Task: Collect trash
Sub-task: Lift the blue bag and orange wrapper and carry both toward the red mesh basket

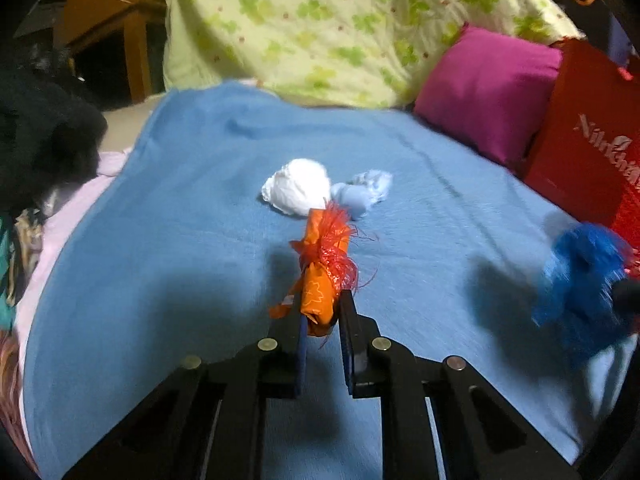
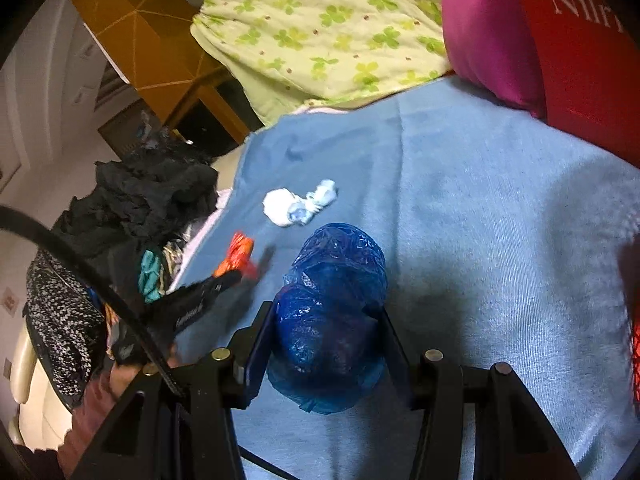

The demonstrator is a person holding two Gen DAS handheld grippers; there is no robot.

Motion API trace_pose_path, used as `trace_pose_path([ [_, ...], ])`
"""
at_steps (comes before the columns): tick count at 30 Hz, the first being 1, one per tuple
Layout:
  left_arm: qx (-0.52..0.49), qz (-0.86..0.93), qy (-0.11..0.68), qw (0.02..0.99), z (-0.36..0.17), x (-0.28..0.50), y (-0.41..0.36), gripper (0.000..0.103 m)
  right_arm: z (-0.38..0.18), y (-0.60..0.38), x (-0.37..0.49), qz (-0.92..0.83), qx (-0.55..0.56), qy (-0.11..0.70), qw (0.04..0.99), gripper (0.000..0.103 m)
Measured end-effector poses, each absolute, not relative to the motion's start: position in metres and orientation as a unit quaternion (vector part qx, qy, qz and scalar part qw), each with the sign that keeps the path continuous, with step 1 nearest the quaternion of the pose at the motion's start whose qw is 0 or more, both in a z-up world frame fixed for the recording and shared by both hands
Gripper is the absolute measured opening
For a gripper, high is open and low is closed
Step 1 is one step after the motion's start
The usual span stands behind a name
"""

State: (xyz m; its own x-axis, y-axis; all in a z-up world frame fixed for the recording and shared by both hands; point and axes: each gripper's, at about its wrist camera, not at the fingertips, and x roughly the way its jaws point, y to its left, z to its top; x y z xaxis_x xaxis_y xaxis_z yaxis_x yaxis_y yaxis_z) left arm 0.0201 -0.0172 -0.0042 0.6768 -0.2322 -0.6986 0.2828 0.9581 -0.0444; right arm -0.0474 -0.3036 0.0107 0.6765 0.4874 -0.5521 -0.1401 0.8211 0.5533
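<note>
The left gripper (image 1: 320, 312) is squeezing an orange wrapper (image 1: 324, 272) tight between its 2 fingers, the right gripper (image 2: 326, 320) is hugging a blue plastic wad (image 2: 332, 312), and a white paper ball (image 1: 298, 192) sits on the blue blanket (image 1: 180, 240) just past the orange wrapper.

Each view looks forward and downward along its own claw, close over the blue blanket (image 1: 192, 240). Both share the blanket's middle — the white wad (image 1: 298, 190) and the green-patterned quilt (image 1: 320, 24) behind.

Blue blanket (image 1: 180, 240) open centre; red bag (image 1: 592, 152) blocks right, dark clothes (image 2: 152, 196) left.
</note>
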Motion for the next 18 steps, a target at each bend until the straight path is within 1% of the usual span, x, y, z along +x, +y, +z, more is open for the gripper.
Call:
trace_pose_path([
  [3,0.034,-0.144,0.371,0.917,0.007,-0.015,-0.025,0.015,0.022,-0.304,-0.058,0.184,0.241,0.339,0.891,0.054],
  [7,0.064,-0.133,0.36,0.921,0.031,-0.053,-0.045,0.015,0.04,-0.306,-0.08,0.185,0.252,0.317,0.895,0.054],
  [14,0.085,-0.117,0.293,0.945,0.098,-0.095,-0.064,0.016,0.077,-0.31,-0.114,0.184,0.242,0.294,0.906,0.054],
  [18,0.095,-0.109,0.274,0.951,0.121,-0.118,-0.069,0.016,0.102,-0.315,-0.136,0.187,0.239,0.265,0.915,0.054],
])
